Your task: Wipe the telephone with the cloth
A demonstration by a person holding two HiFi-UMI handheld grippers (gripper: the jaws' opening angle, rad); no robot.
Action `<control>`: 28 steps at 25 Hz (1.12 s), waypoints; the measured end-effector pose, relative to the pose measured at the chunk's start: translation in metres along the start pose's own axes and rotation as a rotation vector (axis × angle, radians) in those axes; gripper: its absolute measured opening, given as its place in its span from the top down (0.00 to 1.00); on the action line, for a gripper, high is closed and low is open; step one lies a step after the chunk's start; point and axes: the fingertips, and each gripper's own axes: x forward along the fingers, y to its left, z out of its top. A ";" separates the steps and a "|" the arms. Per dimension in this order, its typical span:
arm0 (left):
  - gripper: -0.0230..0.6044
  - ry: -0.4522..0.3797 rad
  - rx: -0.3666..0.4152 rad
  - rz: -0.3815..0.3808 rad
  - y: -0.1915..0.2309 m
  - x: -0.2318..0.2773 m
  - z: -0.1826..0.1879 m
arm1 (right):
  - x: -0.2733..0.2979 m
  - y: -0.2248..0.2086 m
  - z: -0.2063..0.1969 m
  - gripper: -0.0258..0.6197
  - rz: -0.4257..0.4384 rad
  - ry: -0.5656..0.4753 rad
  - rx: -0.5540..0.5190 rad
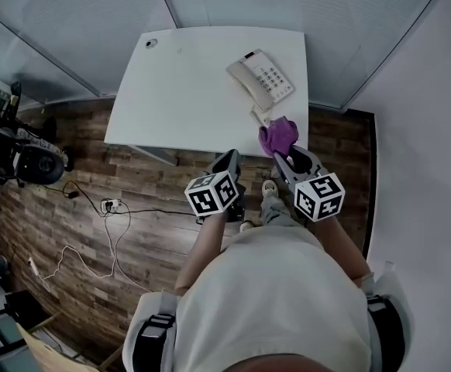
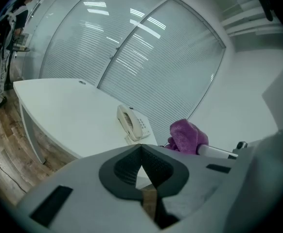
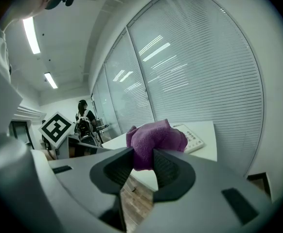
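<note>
Nearest the camera, a person's shoulders and light shirt (image 1: pixel 276 301) fill the bottom of the head view, with both arms reaching toward twelve o'clock at a white table (image 1: pixel 187 91). At one o'clock from the person, the right gripper (image 1: pixel 280 156) has its jaws clamped on a purple cloth (image 1: pixel 278 136). It pinches the cloth low, so a soft wad bulges out ahead of the tips, probably to serve as the wiping pad. At eleven o'clock, the left gripper (image 1: pixel 228 160) has its jaws pressed together on nothing, perhaps kept free to steady things later. A cream telephone (image 1: pixel 260 80), handset on its cradle, lies near the table's right side. The cloth hangs over the near table edge at six o'clock from it, close but not touching, so wiping looks not yet begun.
</note>
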 end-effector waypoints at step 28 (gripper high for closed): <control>0.93 -0.017 0.037 -0.059 -0.022 -0.052 -0.027 | -0.041 0.056 -0.029 0.77 0.025 -0.036 -0.089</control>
